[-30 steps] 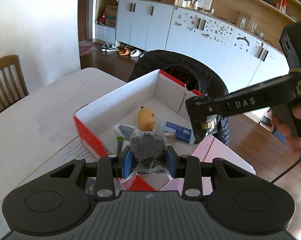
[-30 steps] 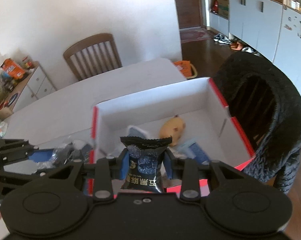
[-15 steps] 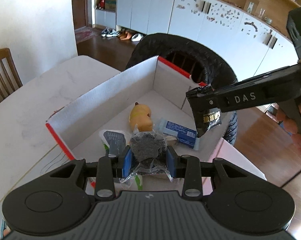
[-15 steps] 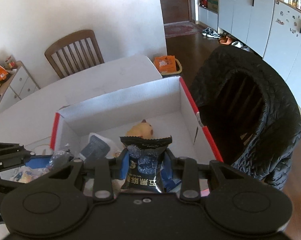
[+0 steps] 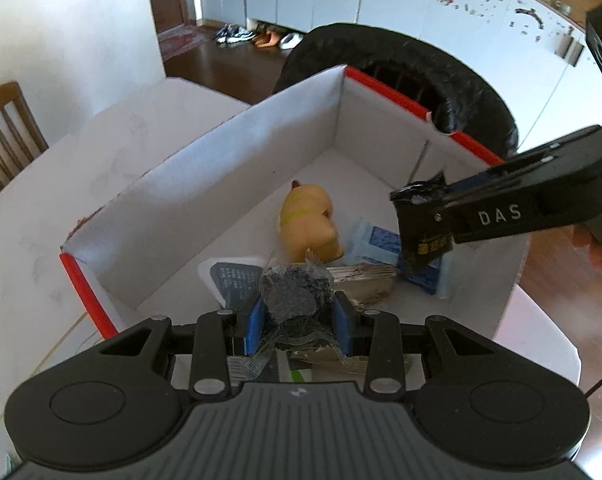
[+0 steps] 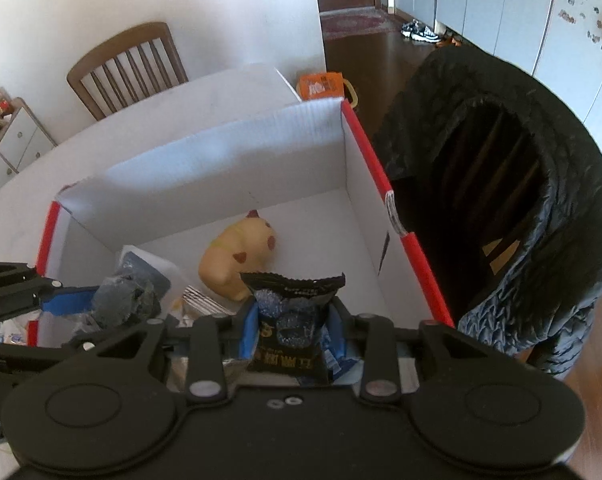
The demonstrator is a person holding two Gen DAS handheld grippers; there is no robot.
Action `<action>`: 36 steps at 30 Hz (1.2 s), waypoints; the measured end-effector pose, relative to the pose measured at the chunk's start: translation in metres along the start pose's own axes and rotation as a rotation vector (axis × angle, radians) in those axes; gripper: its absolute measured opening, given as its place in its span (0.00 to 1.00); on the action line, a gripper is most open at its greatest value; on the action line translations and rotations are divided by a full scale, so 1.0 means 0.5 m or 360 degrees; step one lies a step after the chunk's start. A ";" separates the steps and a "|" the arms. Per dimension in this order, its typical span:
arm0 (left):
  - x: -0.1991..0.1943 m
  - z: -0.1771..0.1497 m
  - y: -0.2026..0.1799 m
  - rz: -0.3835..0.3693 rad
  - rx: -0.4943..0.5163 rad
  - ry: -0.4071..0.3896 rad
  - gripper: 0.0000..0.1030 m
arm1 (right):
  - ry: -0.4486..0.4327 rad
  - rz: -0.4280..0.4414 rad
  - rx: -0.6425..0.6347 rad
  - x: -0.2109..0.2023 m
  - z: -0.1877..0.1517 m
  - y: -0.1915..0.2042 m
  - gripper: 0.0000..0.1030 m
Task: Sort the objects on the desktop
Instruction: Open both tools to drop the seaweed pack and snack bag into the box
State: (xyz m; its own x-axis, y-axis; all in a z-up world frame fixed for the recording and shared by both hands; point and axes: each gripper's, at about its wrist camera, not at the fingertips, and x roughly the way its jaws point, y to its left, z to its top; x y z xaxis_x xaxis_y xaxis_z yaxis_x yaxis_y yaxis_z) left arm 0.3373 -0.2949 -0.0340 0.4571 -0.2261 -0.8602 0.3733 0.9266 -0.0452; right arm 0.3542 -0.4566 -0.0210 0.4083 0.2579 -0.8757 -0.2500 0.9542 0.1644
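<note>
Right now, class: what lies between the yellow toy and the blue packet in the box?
Nothing: in the left wrist view, bare white box floor separates yellow toy and blue packet.

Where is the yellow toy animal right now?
The yellow toy animal lies on the floor of the red-edged box, near its middle, just beside the blue packet in the left wrist view.

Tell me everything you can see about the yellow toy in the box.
The yellow toy is a small, rounded animal figure, smooth like rubber or soft plastic, with reddish cheek spots, a dark tip on top and a faint green band. It lies on the white floor of the red-edged cardboard box, near the middle, beside a blue packet. Neither gripper touches it.
</note>
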 end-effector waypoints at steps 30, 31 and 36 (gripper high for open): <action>0.023 -0.021 0.011 -0.0073 -0.0062 0.0064 0.59 | 0.0013 0.0173 -0.0074 -0.004 -0.002 0.001 0.66; 0.017 -0.023 0.010 -0.0074 -0.0060 0.0051 0.60 | 0.0007 0.0172 -0.0085 -0.008 -0.003 0.003 0.68; -0.010 -0.028 0.007 -0.0099 -0.0078 -0.0003 0.65 | -0.0025 0.0171 -0.0126 -0.033 -0.009 0.009 0.72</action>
State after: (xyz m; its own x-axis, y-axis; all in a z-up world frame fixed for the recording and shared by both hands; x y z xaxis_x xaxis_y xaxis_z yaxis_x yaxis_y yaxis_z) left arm 0.3250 -0.2864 -0.0372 0.4360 -0.2840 -0.8539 0.3612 0.9244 -0.1230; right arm 0.3425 -0.4573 -0.0079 0.3888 0.3607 -0.8478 -0.3615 0.9061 0.2197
